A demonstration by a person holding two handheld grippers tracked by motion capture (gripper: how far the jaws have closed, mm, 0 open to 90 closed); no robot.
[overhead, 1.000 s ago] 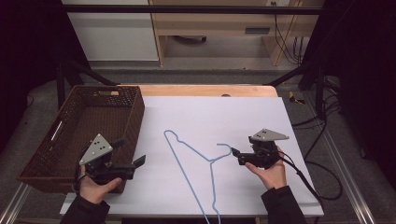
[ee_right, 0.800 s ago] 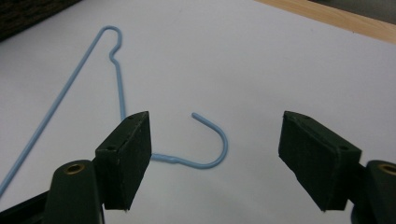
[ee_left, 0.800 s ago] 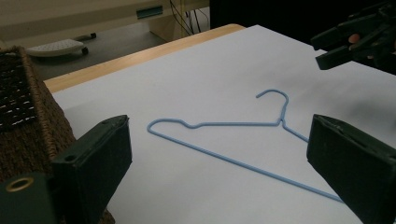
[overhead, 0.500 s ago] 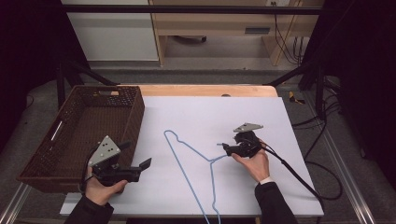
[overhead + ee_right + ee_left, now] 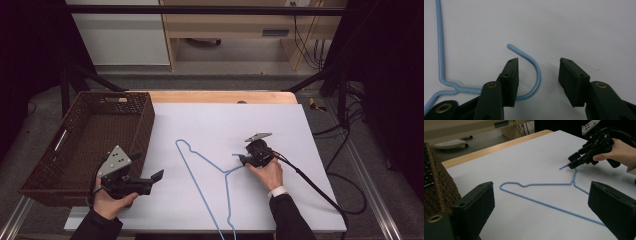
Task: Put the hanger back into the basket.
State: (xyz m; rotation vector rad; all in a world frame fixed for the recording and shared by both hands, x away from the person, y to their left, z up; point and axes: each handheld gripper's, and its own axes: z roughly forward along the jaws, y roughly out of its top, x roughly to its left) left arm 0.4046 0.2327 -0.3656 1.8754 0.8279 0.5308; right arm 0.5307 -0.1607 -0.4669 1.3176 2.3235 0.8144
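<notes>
Right gripper view: right hand-held gripper (image 5: 537, 82), jaws half-open and just closing, straddles hanger hook (image 5: 534, 67) ungripped.

No legible text, label, brand, number or sign on anything here.

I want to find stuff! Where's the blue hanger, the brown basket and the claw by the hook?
blue hanger (image 5: 200, 161): high view, on its long slanted wire.
brown basket (image 5: 142, 125): high view, on its right wall.
right claw (image 5: 539, 82): right gripper view, between its fingertips.
</notes>
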